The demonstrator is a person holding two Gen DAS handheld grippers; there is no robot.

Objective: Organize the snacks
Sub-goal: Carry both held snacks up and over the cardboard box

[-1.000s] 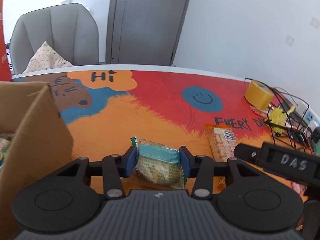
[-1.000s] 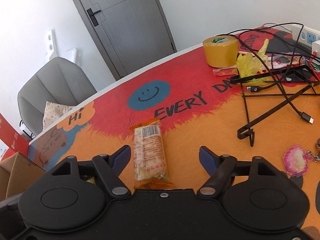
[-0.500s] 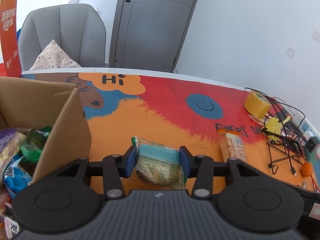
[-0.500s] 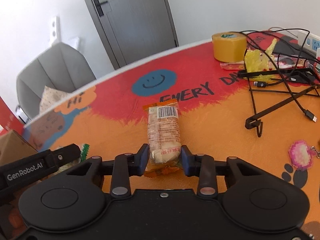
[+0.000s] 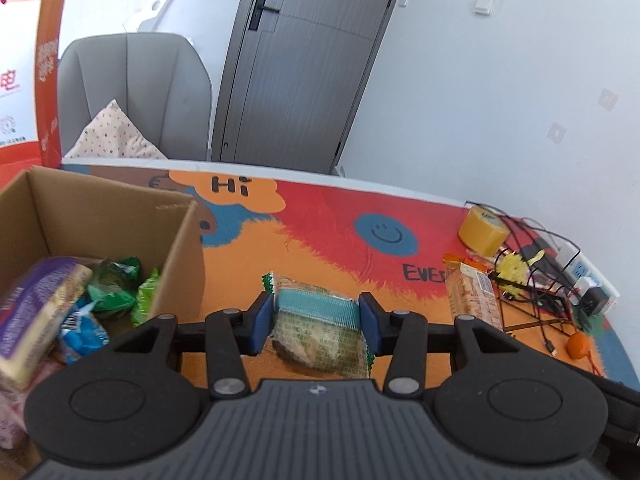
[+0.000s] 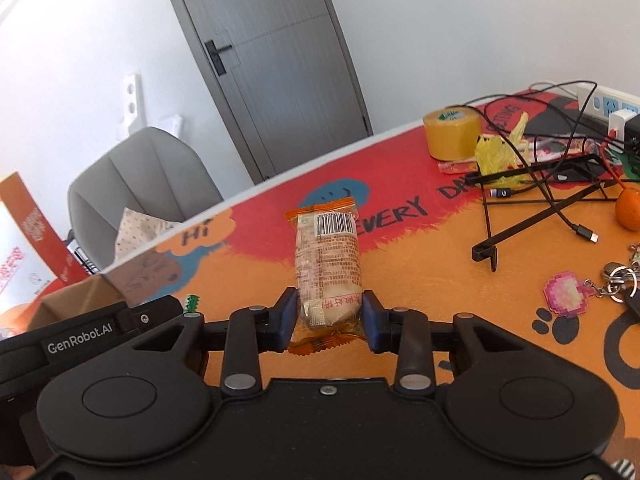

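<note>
Both claws are loaded. The left claw (image 5: 316, 322) is clamped on a green-and-teal snack packet (image 5: 318, 326), blue pads pressing its two sides, and the packet hangs just beside the cardboard box (image 5: 182, 240), off its near right wall. Inside that box sit other snacks (image 5: 80, 292): a purple-wrapped bar, a blue packet and green wrappers.

Over on the other side, the right claw (image 6: 329, 318) is closed on the lower end of an orange-wrapped pastry bar (image 6: 328, 264), barcode end pointing away. That bar is farther from the box than the green packet, out over the painted tabletop (image 6: 420, 280); whether its far end touches the surface is not clear. In the left wrist view the same bar shows to the right of the box, beyond the green packet.

Handling, by the look of it: both items appear light, soft, air-filled film packs. The wrappers look slick and crinkly, and the contents are probably crumbly, so a hard squeeze risks crushing. The green packet is taken across its middle, which seems a balanced hold. The orange bar is pinched near one end, so it may droop or swing when carried; a hold nearer its middle would be steadier.

Next step seems to be a drop into the box, the left packet having the shorter trip.
</note>
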